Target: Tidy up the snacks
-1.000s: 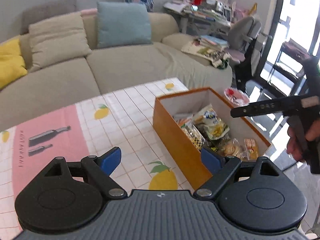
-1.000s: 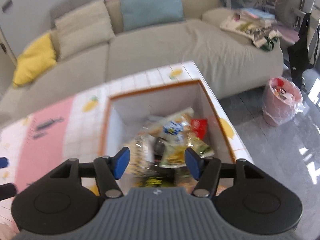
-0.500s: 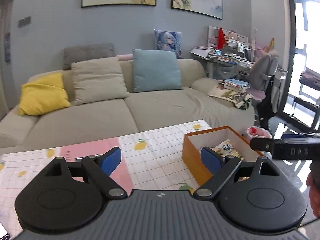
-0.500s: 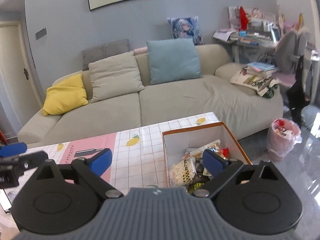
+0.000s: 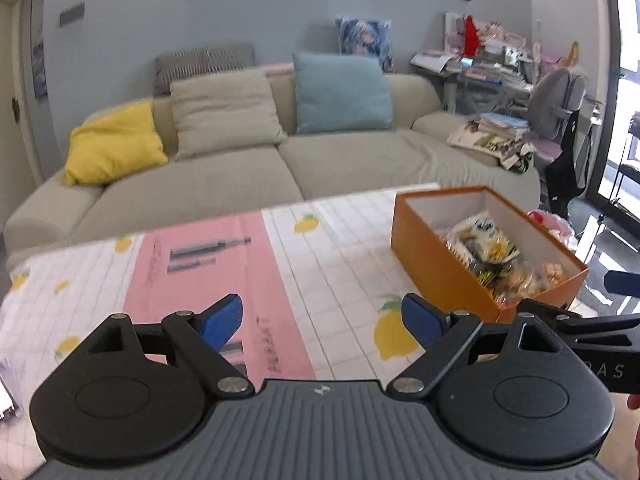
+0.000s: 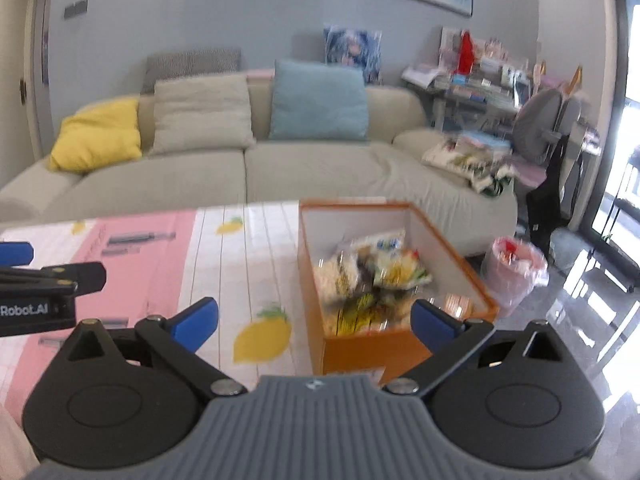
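An orange box (image 5: 432,258) with white inner walls stands on the table's right end, and several snack packets (image 5: 488,252) lie piled inside it. In the left wrist view my left gripper (image 5: 322,316) stands open over the lemon-print cloth, to the left of the box, with nothing between its blue pads. In the right wrist view my right gripper (image 6: 316,316) hovers in front of the orange box (image 6: 360,350); its jaws are opening wide and hold nothing. The snack packets (image 6: 372,276) show blurred beyond its right pad. Each gripper shows at the edge of the other's view.
A pink-and-white cloth (image 5: 320,240) with lemons covers the table. Behind it runs a beige sofa (image 5: 340,160) with cushions. A pink waste bin (image 6: 514,272) sits on the floor right of the table, near a grey chair (image 6: 548,120) and a cluttered desk.
My right gripper has drawn back from above the box and its jaws have spread wider. My left gripper has also pulled back and left, so the box now sits farther off.
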### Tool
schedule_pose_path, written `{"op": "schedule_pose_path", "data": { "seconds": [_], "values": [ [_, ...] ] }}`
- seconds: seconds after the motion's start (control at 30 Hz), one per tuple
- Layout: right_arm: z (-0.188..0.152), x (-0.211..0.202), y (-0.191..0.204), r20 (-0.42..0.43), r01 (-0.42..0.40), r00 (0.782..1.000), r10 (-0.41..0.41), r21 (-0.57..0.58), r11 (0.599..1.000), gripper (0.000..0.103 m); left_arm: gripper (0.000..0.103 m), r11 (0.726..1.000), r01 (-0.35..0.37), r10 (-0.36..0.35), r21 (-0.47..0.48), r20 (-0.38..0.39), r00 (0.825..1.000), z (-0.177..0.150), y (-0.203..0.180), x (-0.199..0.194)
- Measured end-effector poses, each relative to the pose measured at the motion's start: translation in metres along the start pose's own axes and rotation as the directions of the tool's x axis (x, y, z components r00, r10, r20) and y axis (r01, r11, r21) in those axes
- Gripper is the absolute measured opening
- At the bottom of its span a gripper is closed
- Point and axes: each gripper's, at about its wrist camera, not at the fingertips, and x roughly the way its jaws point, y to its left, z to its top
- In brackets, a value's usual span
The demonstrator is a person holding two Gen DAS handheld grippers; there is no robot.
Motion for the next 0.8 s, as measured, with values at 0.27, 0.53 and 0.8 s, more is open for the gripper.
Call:
{"op": "schedule_pose_path", "data": {
  "seconds": [0.27,0.53,0.8],
  "values": [
    [-0.012,0.02,0.004,-0.062,0.004,0.998,-0.002,0.017,1.0,0.1,0.103,1.0,-0.022,0.022,0.004,-0.08,0.997,-0.01,0.003,0.018],
    [-0.012,0.034,0.005,-0.102,0.021,0.995,-0.018,0.03,0.999,0.1,0.103,1.0,-0.027,0.026,-0.004,-0.104,0.994,-0.014,0.006,0.025],
    [-0.011,0.035,0.01,-0.11,0.019,0.994,-0.017,0.012,1.0,0.1,0.103,0.999,-0.032,0.031,-0.006,-0.112,0.993,-0.014,0.008,0.026]
  ]
}}
